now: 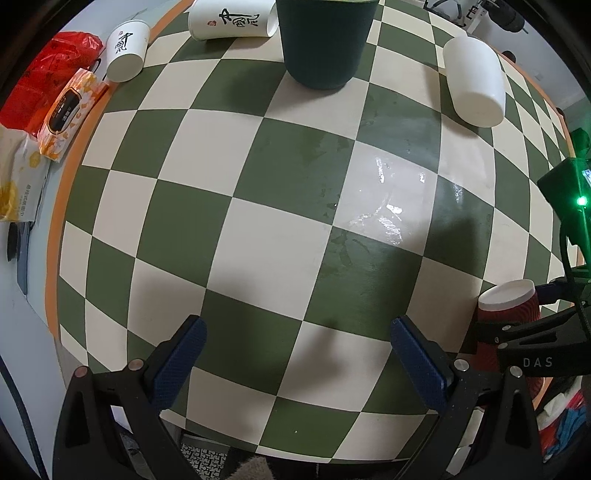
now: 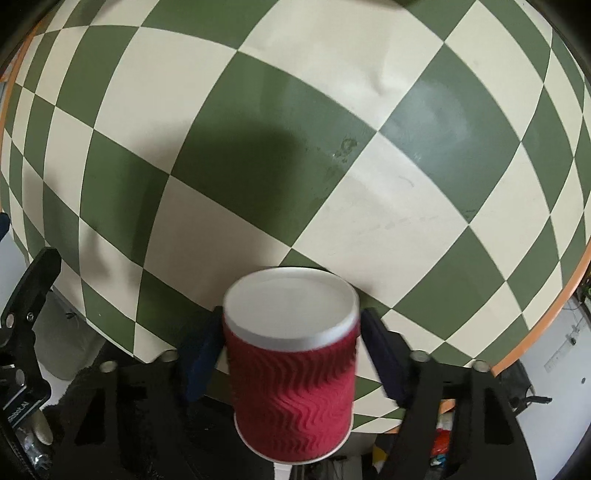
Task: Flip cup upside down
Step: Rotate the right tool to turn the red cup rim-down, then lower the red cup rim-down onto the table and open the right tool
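A red ripple paper cup (image 2: 293, 373) with a white bottom sits between the pads of my right gripper (image 2: 291, 354), its white bottom facing up and away from me. The pads press both its sides and hold it above the near edge of the checkered table (image 2: 258, 110). The same cup (image 1: 508, 306) shows at the right edge of the left wrist view, held by the right gripper (image 1: 517, 336). My left gripper (image 1: 297, 354) is open and empty above the table's near part.
At the far side stand a dark green cup (image 1: 325, 40) and a white cup (image 1: 474, 81), bottom up. Two printed white paper cups (image 1: 127, 51) (image 1: 232, 18) lie near the far left. Tissue packs (image 1: 68, 114) and a red bag (image 1: 48, 70) lie off the left edge.
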A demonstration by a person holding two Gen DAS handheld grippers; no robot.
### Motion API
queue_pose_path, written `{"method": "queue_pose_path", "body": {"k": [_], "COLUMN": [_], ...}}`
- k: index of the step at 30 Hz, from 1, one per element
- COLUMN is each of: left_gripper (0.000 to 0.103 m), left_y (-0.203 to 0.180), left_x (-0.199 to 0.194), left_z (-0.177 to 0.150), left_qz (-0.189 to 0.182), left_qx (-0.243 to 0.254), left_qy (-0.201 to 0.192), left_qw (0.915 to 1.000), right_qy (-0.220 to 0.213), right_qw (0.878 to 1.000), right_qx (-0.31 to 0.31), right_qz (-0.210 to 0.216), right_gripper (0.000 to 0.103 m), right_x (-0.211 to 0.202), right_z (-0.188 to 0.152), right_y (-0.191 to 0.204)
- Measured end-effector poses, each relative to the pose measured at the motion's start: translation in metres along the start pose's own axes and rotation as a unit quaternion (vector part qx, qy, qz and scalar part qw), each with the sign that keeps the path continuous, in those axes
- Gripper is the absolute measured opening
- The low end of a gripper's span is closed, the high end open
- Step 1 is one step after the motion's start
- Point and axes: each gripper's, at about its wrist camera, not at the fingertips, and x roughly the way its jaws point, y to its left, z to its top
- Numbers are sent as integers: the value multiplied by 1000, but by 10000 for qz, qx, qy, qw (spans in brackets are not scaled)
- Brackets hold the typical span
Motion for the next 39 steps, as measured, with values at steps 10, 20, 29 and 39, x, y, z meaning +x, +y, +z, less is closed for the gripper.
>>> {"method": "queue_pose_path", "body": {"k": [10, 20, 29, 39], "left_gripper": [102, 102, 102, 102], "left_y": [2, -7, -15, -44], "left_x": [2, 1, 7, 9], "left_z": [7, 21, 30, 40], "left_qz": [-89, -98, -147, -146], "left_qx": [42, 153, 318, 528], "left_qy": [43, 55, 53, 53], "left_qw": [9999, 9998, 9994, 9985], "right_qy": [-1211, -3592, -4956, -5132], "right_qw": [9919, 9234, 8420, 8355], "right_qx": [341, 1343, 2118, 1960], "right_qz": [181, 181, 242, 128], "right_gripper": [70, 70, 70, 70], "right_x": [-44, -103, -83, -73], "right_z": [-32, -77, -72, -85], "right_y": [-21, -64, -76, -56]}}
